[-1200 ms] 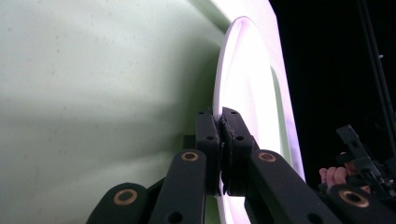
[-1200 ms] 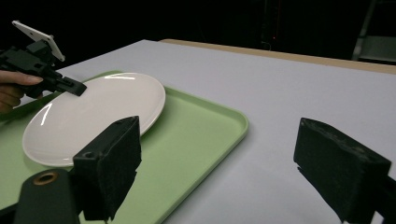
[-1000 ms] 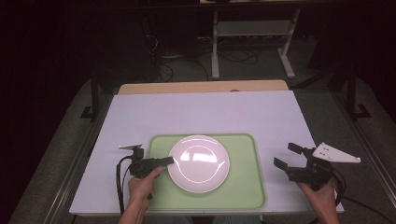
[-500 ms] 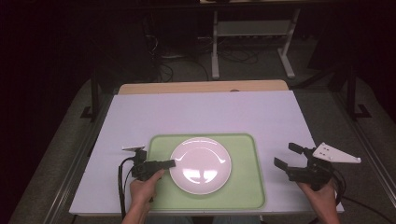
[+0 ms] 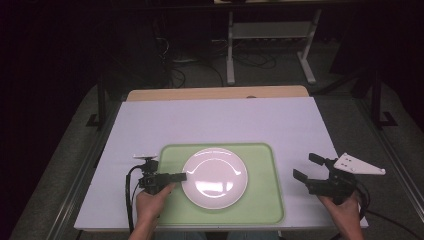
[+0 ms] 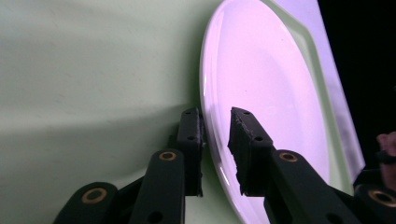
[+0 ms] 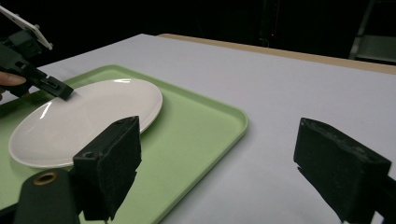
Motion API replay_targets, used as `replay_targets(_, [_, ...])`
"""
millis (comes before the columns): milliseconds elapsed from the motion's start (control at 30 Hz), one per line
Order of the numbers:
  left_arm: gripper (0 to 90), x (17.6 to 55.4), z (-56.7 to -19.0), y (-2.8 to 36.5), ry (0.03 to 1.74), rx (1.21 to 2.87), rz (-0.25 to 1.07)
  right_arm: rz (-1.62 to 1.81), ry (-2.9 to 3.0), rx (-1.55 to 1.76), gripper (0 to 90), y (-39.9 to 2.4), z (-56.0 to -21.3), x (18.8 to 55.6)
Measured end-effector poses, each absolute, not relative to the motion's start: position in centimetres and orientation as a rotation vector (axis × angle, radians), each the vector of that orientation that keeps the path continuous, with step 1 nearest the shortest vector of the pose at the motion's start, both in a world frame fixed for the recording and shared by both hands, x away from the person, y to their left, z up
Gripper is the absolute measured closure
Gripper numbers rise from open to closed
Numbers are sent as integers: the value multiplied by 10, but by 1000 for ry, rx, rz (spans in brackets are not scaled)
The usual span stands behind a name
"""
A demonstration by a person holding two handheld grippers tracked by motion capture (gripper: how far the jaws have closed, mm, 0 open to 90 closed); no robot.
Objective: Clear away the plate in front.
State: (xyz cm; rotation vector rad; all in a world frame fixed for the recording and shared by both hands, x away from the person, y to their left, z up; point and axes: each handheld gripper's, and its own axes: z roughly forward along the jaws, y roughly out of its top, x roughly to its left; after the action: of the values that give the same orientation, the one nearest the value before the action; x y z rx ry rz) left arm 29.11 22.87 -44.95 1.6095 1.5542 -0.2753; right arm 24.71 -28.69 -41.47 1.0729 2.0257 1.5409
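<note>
The white plate [image 5: 215, 177] lies in the middle of the green tray [image 5: 267, 200] on the table [image 5: 220, 120]. At the plate's left rim, the left gripper [image 6: 215, 122] has just been opening; its jaws straddle the rim, parted slightly, pads apart from it. Right of the tray, the right gripper [image 5: 308, 167] holds its jaws wide, empty.

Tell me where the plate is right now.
In the high view the plate lies in the middle of the green tray, near the table's front edge, with the left gripper at its left rim.
</note>
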Motion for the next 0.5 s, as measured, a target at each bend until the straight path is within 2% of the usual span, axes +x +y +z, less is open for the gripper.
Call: replay_targets(500, [597, 285, -423, 234, 1388, 1768, -39, 1517, 2034, 1090, 139, -286, -417, 248])
